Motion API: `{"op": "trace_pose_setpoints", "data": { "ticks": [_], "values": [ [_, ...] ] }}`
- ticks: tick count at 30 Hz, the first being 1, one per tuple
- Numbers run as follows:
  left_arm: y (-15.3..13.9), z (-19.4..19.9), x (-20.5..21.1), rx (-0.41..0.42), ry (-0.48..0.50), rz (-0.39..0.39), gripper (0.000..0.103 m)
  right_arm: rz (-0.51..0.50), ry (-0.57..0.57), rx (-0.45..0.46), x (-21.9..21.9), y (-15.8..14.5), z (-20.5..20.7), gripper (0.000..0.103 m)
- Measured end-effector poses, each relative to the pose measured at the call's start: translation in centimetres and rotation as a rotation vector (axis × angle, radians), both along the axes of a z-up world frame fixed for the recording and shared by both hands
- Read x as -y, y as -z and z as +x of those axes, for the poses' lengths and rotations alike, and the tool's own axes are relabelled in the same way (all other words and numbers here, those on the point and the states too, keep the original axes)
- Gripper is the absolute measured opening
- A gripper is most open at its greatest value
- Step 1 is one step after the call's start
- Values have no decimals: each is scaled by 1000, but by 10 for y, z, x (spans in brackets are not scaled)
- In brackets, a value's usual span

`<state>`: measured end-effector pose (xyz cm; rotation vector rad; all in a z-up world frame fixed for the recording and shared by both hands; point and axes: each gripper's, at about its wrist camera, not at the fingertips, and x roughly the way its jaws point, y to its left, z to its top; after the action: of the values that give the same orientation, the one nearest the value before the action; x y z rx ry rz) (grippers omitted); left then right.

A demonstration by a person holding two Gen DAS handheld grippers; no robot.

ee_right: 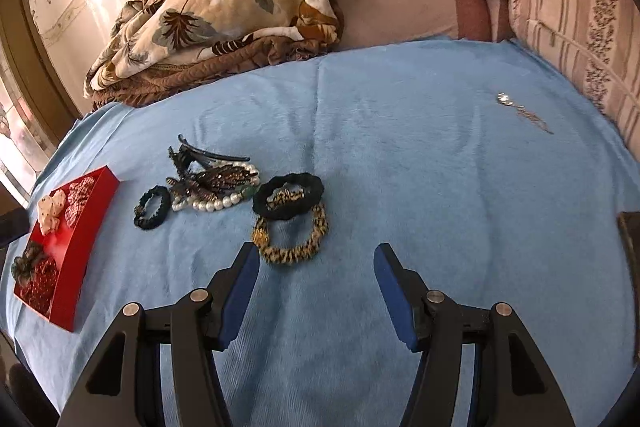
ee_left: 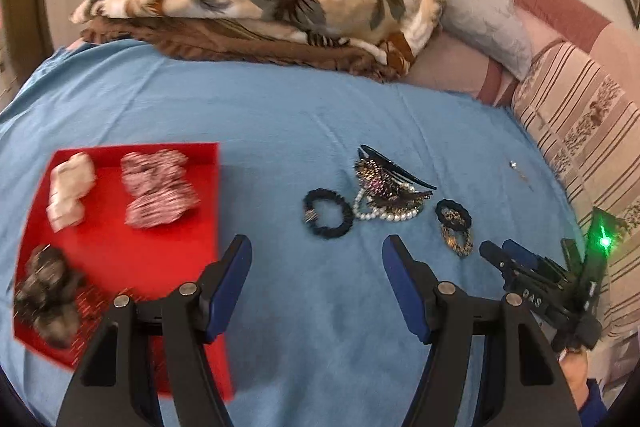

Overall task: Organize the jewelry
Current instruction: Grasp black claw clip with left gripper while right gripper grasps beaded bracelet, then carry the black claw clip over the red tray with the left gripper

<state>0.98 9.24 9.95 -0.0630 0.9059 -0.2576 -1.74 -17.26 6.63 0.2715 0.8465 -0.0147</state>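
Tray (ee_left: 120,247): red, one, on blue sheet (ee_left: 280,115), holding four scrunchies (ee_left: 158,189).
Pile (ee_left: 384,191): right of tray; one pearl string, clips, three hair ties (ee_left: 328,213).
Pendant (ee_right: 505,100): one, far right of tray.
Left gripper (ee_left: 316,255): spread, empty.
Right gripper (ee_right: 316,259): spread, empty.

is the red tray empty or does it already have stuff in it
Not empty. The red tray holds a cream scrunchie, a striped one and a dark one.
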Motion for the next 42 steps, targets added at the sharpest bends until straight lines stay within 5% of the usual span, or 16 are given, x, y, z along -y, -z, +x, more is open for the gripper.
{"op": "trace_pose_setpoints", "data": {
  "ticks": [10, 14, 17, 20, 21, 23, 32, 36, 42],
  "values": [
    [42, 86, 57, -118, 31, -51, 67, 78, -22, -35, 10, 22, 26, 49],
    [54, 103, 73, -140, 36, -13, 65, 87, -27, -40, 11, 26, 32, 43],
    [63, 108, 81, -159, 56, 7, 48, 81, -31, -43, 10, 29, 36, 38],
    [70, 109, 86, -172, 76, -12, 19, 78, -33, -39, 8, 30, 41, 36],
    [70, 108, 88, -166, 79, -12, 17, 81, -29, -40, 9, 31, 43, 32],
    [69, 102, 93, -144, 94, 3, 17, 104, -34, -50, 10, 34, 47, 9],
    [47, 32, 97, -123, 221, 9, 11, 166, -52, -70, 8, 28, 29, 8],
    [38, -13, 79, -136, 263, -48, 11, 191, -46, -74, 3, 20, 1, 8],
    [20, -84, 46, -82, 289, -37, 11, 109, -40, -8, -18, -7, -53, 8]
  ]
}}
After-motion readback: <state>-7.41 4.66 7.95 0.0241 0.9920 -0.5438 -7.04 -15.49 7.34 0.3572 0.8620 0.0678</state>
